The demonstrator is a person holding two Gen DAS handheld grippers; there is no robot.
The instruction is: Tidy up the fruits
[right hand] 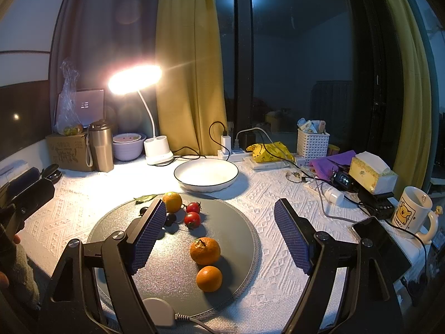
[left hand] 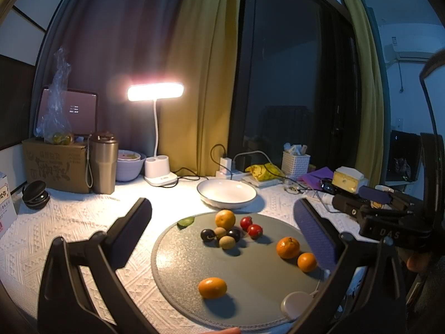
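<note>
In the right wrist view, the left finger [right hand: 147, 236] of the right hand-held gripper [right hand: 222, 236] covers most of the dark cherries [right hand: 170, 218] and the small brownish fruits behind it, so their number there cannot be told. The white round puck [right hand: 157, 311] at the near rim of the grey mat [right hand: 236, 239] is partly cut by the frame's bottom edge. In the left wrist view, the other hand-held gripper's body [left hand: 389, 222] hides the desk's far right things. The tablet screen's [left hand: 75, 108] text is too small to read, and the fruit inside the clear plastic bag [left hand: 57, 136] is blurred.
</note>
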